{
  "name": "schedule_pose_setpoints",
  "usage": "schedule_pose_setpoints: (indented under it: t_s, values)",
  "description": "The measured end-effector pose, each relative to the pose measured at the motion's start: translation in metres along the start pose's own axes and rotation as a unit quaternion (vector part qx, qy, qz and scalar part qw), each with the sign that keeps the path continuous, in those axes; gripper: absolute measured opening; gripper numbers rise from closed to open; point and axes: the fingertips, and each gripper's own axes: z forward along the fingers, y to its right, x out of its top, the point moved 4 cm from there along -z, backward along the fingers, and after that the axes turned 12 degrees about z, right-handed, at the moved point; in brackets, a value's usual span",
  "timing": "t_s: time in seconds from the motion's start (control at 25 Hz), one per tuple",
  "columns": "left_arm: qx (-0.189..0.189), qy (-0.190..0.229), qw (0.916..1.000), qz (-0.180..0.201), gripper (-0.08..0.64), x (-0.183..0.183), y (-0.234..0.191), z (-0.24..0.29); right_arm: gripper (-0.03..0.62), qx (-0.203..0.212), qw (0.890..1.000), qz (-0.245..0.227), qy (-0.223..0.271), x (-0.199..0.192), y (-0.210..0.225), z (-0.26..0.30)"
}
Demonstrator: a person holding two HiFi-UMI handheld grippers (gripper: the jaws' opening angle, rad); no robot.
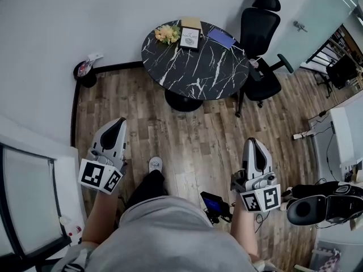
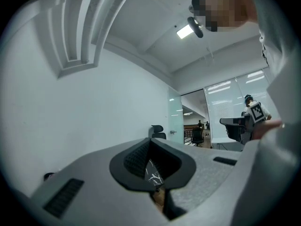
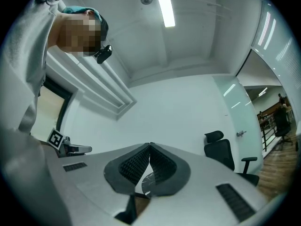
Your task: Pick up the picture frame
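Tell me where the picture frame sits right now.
In the head view, the picture frame stands at the far edge of the round black marble table, between the yellow flowers on its left and the blue notebook on its right.

The left gripper [image 2: 151, 141] fills the bottom of the left gripper view, its grey body carrying two black ribbed pads [image 2: 136, 159] whose tips meet with nothing between them; through the narrow gap below them a sliver of black marble table top [image 2: 153, 175] with white veins shows. Beyond stand a plain white wall [image 2: 94, 112], the headrest of a black office chair [image 2: 156, 132] and a frosted glass door [image 2: 175, 119], under a lit ceiling lamp [image 2: 186, 31]. At the right edge a pale sleeve [image 2: 277, 140] comes in, and past it the right gripper [image 2: 225, 122] is held level with its marker cube [image 2: 256, 111] showing.
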Motion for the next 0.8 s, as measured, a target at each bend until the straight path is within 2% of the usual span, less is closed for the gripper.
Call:
schedule_pose_setpoints:
  t_s: [0.12, 0.28, 0.8]
  values:
    - [-0.006, 0.004, 1.0, -0.001, 0.008, -0.001, -0.015, 0.024, 0.026, -0.004, 1.0, 0.013, 0.0, -0.001, 0.006, 0.022]
    - [-0.017, 0.007, 0.9998, 0.001, 0.008, -0.003, -0.032, 0.052, 0.026, -0.004, 0.999, 0.053, 0.001, -0.004, 0.015, 0.051]
    - [-0.045, 0.011, 0.9989, 0.009, 0.008, -0.015, -0.094, 0.127, 0.026, -0.033, 0.998, 0.061, 0.009, -0.021, 0.036, 0.128]
